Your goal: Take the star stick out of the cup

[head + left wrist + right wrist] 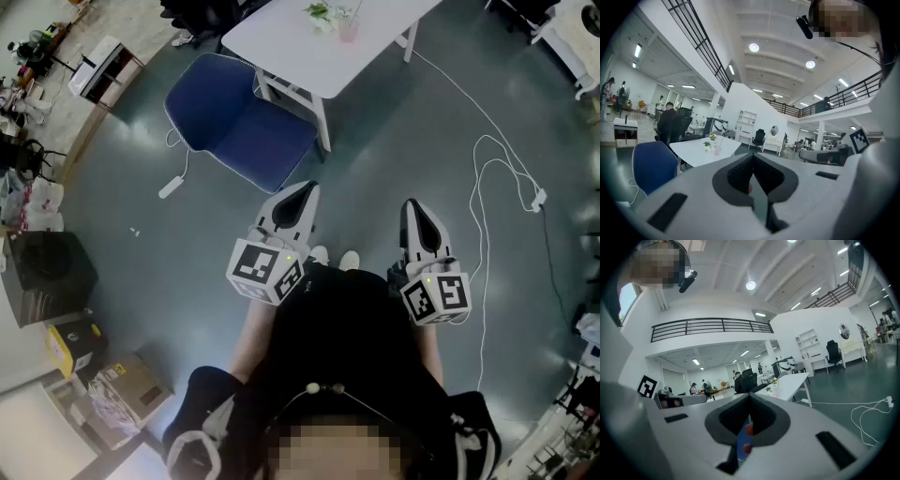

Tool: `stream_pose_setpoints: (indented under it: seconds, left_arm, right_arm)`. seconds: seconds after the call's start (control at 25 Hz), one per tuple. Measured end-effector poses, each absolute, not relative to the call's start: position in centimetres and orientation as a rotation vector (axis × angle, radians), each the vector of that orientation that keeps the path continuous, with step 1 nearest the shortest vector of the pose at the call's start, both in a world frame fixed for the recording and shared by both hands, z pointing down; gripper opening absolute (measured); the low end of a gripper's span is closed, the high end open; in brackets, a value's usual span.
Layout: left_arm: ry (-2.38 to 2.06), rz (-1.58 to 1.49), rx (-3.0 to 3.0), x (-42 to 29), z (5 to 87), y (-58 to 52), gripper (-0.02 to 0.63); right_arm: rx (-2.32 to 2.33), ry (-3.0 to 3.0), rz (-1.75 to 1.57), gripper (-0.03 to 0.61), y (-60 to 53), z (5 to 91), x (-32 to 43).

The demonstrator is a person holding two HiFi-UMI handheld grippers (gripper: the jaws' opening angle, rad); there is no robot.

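A small pinkish cup (348,29) stands on a white table (309,52) at the far top of the head view, beside a little green plant (319,11). A thin stick (721,141) leans out of the cup (717,150); its star is too small to make out. My left gripper (302,193) and right gripper (412,208) hang side by side over the floor, well short of the table, both shut with nothing between their fingers. In the right gripper view the cup (776,389) sits on the table (790,383) beyond the jaws' tips.
A blue chair (239,117) stands at the table's near left corner. A white cable (487,178) with a plug (539,199) trails across the floor on the right. A black box (47,272) and cardboard boxes (131,384) line the left wall.
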State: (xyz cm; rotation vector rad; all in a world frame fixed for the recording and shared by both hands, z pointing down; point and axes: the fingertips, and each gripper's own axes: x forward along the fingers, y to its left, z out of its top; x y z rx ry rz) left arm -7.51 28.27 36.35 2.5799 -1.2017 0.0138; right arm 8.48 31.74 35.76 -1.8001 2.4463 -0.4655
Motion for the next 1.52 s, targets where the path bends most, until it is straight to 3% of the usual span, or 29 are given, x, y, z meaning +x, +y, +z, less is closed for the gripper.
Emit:
stream_pose_setpoints:
  seconds: [0.56, 1.04, 1.52]
  left_arm:
    - [-1.210, 0.037, 2.584, -8.1, 36.2, 27.5, 0.005]
    - [-1.249, 0.099, 2.499, -13.7, 40.0, 26.6, 0.005]
    - [-1.115, 0.193, 2.575, -10.9, 41.1, 24.3, 0.005]
  right_arm:
    - [-1.744, 2.445, -0.514, 0.003, 31.0, 35.6, 7.7]
    - [-1.774, 2.490, -0.567, 0.003, 30.6, 38.5, 4.5]
    - [-1.798, 2.490, -0.563, 0.003, 26.9, 38.8, 4.9]
